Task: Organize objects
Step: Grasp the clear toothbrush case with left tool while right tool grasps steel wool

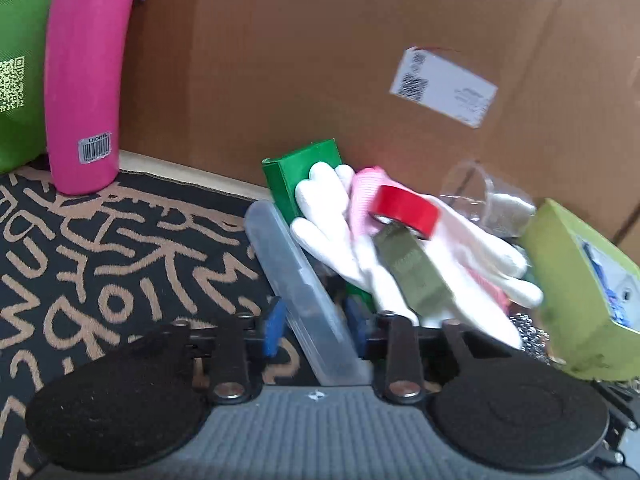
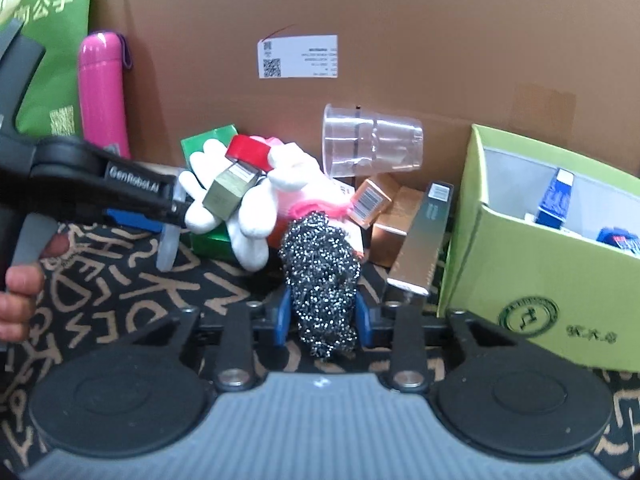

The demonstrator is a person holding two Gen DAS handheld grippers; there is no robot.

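My left gripper [image 1: 314, 330] is shut on a long translucent plastic case [image 1: 292, 264], its blue pads against both sides. The case slants away toward a pile of white gloves [image 1: 332, 220], a red tape roll [image 1: 404, 210], a small olive box [image 1: 416, 276] and a green box [image 1: 296, 176]. In the right wrist view my right gripper [image 2: 323, 318] is shut on a sparkly steel scourer [image 2: 320, 256], which stands between its blue pads. The same case [image 2: 168, 248] hangs from the left gripper at the left of that view, where a person's hand [image 2: 16, 304] holds the handle.
A big cardboard box wall [image 2: 400, 20] closes the back. A pink bottle [image 2: 102, 92] stands at the left beside a green bag. An open lime-green box [image 2: 532, 264] with blue packs stands at the right. A clear cup [image 2: 372, 144] lies on copper boxes [image 2: 376, 196]. A black-and-tan patterned mat [image 1: 100, 260] covers the surface.
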